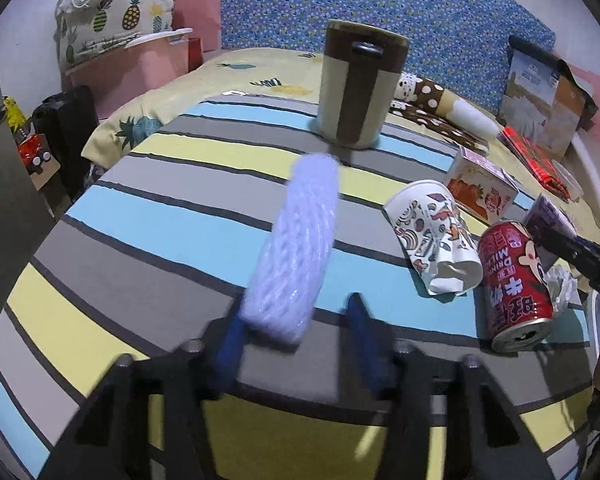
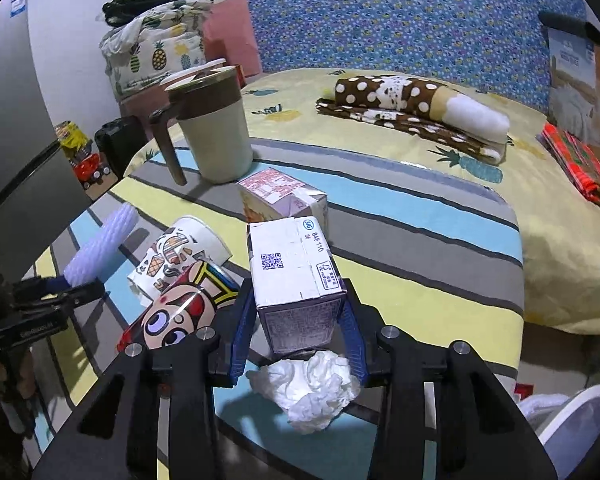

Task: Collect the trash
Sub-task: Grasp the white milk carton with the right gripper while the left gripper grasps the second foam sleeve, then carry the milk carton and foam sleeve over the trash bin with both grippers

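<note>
Foam sleeve (image 1: 296, 248): soft, light | left gripper (image 1: 296, 332) open around its end | right gripper (image 2: 300, 320) squeezes our stiff carton (image 2: 296, 272).

**Two wrist views, angled down over the striped worktop**

The left wrist camera looks steeply down past its fingers, close over the striped worktop (image 1: 148, 240), toward the brown-and-cream bin (image 1: 360, 84). The right wrist camera sits lower right, equally close. Both share the foam net sleeve (image 1: 296, 244), paper cup (image 1: 432, 236), red can (image 1: 516, 280) and bed.
</note>
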Available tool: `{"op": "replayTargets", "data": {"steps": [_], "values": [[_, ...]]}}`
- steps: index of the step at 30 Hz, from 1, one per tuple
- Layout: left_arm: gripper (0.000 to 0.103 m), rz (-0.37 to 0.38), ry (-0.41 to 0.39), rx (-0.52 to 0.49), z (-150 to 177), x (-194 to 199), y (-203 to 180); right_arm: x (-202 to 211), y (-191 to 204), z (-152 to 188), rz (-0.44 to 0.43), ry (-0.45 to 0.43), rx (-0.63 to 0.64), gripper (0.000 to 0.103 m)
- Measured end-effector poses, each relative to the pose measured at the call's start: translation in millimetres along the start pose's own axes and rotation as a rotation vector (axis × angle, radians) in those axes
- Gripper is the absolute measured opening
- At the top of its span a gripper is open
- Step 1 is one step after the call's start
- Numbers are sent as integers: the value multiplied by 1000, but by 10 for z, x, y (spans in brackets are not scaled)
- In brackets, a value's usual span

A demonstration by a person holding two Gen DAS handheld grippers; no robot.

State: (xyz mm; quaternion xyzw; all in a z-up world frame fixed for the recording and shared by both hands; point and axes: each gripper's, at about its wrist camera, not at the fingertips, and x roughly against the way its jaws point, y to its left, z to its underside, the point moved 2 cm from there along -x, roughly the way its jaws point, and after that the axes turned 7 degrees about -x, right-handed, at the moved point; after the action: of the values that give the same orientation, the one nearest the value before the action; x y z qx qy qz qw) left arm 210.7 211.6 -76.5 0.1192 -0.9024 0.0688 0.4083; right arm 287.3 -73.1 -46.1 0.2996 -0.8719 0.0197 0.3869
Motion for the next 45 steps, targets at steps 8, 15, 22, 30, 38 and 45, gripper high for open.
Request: {"op": "replayTargets", "data": {"steps": [8,15,22,30,38,45], "values": [[13,-17,-22,-45,58,115,-147,246,-11,-31,-4,-58,-24,42],[12,8,-57,-40,98,327,-277,564,-69,-3,-14,-115,-51,42],[12,74,-117,-47,136,734,-517,918,-232,131,4,-159,-105,42],[12,212,-145,-135,205,1077,-1136,1402,-481,330,70,-220,-158,42],[12,352,-122,-244,278,1163,-1843,1634,-808,576,141,-234,-246,42],[12,424,-100,-331,410,1219,-2401,1693,-1019,797,167,-221,-315,42]]}}
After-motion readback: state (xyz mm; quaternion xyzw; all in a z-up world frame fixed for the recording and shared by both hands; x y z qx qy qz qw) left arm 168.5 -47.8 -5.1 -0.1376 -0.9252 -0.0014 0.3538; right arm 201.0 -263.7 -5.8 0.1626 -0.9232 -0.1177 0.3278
